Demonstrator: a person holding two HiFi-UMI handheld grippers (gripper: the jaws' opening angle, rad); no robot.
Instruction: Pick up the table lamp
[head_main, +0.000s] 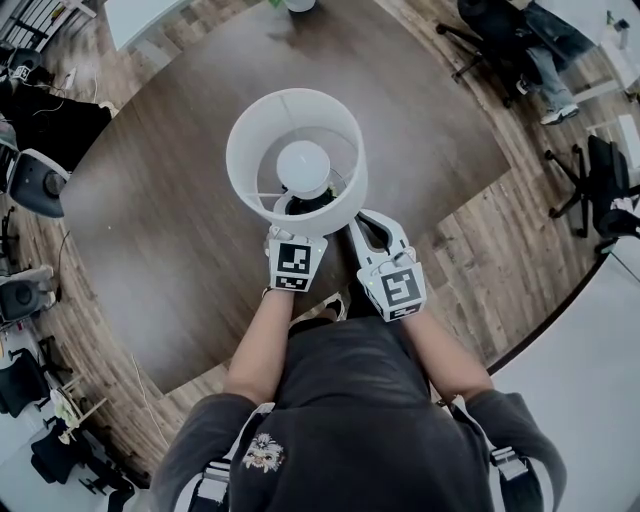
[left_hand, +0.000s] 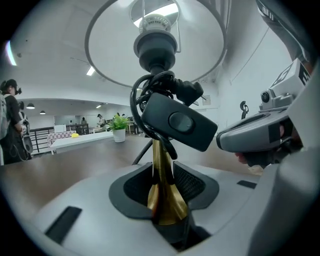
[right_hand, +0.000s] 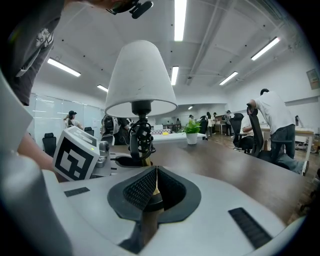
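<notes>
The table lamp has a white drum shade (head_main: 295, 150), a brass stem (left_hand: 162, 187) and a black cord with an inline switch (left_hand: 180, 122) coiled round the stem. It stands on the dark wooden table (head_main: 150, 200), right in front of me. My left gripper (head_main: 296, 240) reaches under the shade's near rim. In the left gripper view its black pads (left_hand: 142, 187) press on the flared brass stem. My right gripper (head_main: 372, 228) hovers just right of the lamp, jaws shut with nothing in them. From the right gripper view the lamp (right_hand: 140, 75) stands ahead to the left.
A potted plant (right_hand: 191, 132) stands at the table's far end. Office chairs (head_main: 600, 190) and people (right_hand: 272, 125) are off to the right, beyond the table. The table's near edge runs close to my body. More chairs and gear sit at the left (head_main: 35, 180).
</notes>
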